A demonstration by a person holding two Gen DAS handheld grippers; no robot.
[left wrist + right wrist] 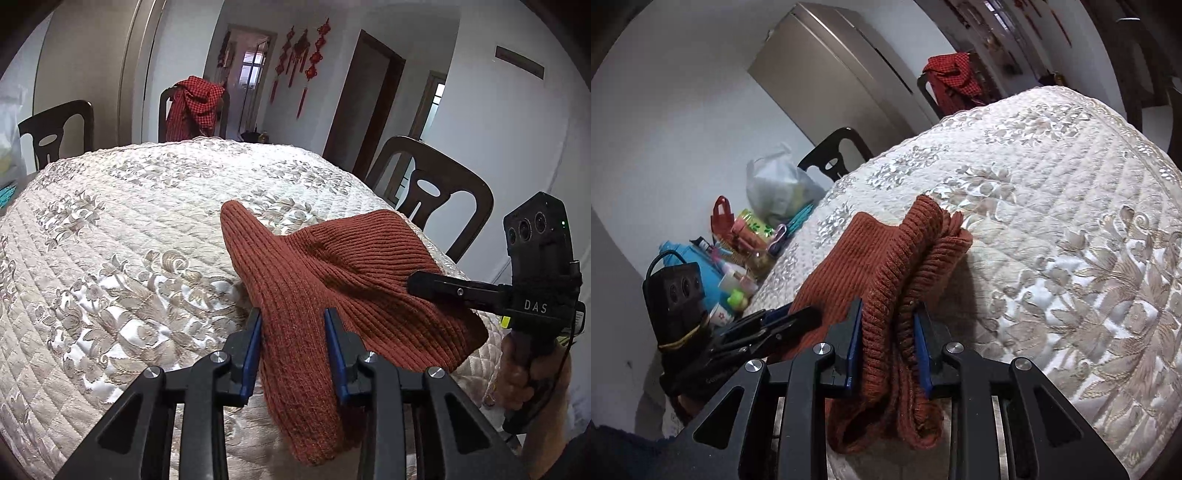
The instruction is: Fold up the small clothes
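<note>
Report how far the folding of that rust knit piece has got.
Done: little that shows; the rust knit piece is bunched, with no neat fold yet.
In hand: the left hand-held gripper and the right hand-held gripper each clamp an edge of it, and its near part is lifted above the quilted table cover.
Left: lay it flat, fold it over and release.

The rust-brown ribbed knit garment [332, 280] looks matt and rough; the cream quilted floral tablecloth [129, 229] shines like satin.
</note>
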